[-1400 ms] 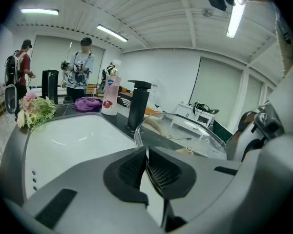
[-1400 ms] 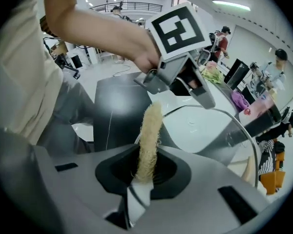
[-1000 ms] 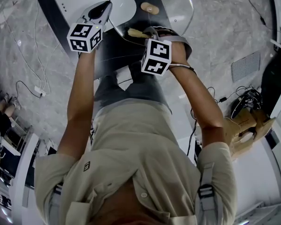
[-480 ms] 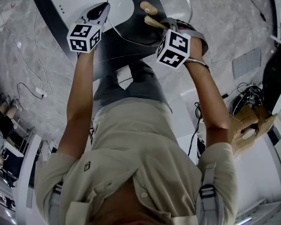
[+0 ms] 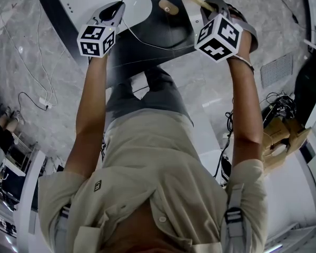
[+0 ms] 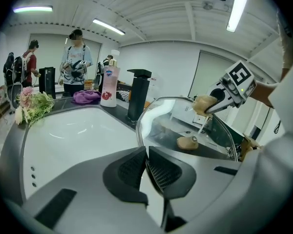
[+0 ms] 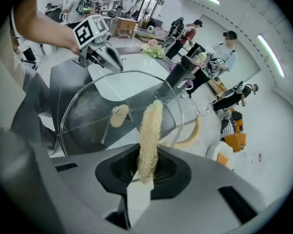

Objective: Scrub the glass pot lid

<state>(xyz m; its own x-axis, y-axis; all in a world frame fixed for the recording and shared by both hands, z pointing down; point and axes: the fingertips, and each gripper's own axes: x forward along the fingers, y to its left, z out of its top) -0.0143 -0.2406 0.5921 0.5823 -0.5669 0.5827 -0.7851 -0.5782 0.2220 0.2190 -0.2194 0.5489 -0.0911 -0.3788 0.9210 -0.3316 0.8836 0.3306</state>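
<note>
The glass pot lid [image 5: 163,20] with a wooden knob [image 5: 168,7] is held on edge over the dark counter. My left gripper [image 5: 115,10] is shut on its rim at the left; in the left gripper view the jaws [image 6: 146,155] pinch the lid's [image 6: 185,128] metal edge. My right gripper [image 5: 210,7] is shut on a pale loofah scrubber [image 5: 196,0], which sits at the lid's upper right edge. The right gripper view shows the scrubber [image 7: 149,130] standing up from the shut gripper [image 7: 145,172], with the lid [image 7: 88,106] and knob [image 7: 119,116] behind it.
A white sink basin [image 6: 73,135] lies left of the lid, with a black tap [image 6: 136,94], a soap bottle [image 6: 109,86], a purple cloth [image 6: 86,97] and flowers [image 6: 31,104] along its rim. People stand behind the counter. Cables [image 5: 34,96] lie on the floor.
My right gripper has carried the scrubber up and to the right, from near the knob to the lid's right edge. The left gripper and the lid have barely moved.
</note>
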